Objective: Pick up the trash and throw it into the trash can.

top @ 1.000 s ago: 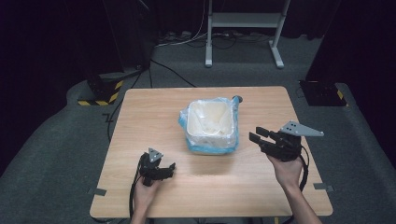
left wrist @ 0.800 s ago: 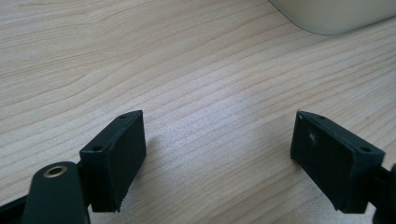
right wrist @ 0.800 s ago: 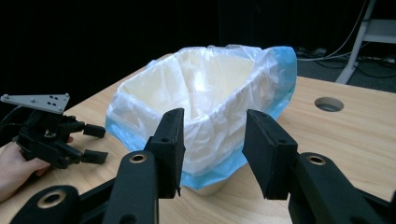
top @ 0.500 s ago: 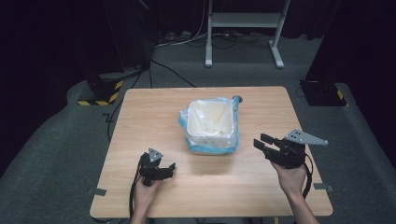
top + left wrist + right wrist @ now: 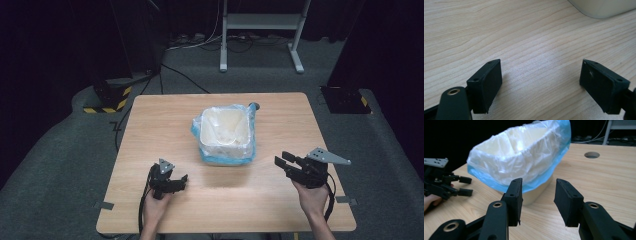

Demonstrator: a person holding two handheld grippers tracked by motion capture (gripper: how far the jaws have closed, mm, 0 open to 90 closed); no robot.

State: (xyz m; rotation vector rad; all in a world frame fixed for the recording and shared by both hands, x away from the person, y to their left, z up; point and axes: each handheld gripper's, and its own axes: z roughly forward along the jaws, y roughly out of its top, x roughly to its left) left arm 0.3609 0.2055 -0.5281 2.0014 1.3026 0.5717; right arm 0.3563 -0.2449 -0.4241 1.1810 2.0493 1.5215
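The right claw [image 5: 286, 163] has drawn back from the bin [image 5: 224, 135] toward the near right edge of the surface [image 5: 150, 120], its jaws apart and empty. The bin, a cream tub lined with a clear-and-blue bag [image 5: 524, 162], stands at the middle of the surface, the bag's rim folded down over its walls. That retreat suggests the lining is done, or a fresh approach is being set up. The left claw [image 5: 179, 181] rests low near the front left, jaws also spread, holding nothing. Bare wood lies all round the bin; a cable hole [image 5: 591, 154] sits behind it.
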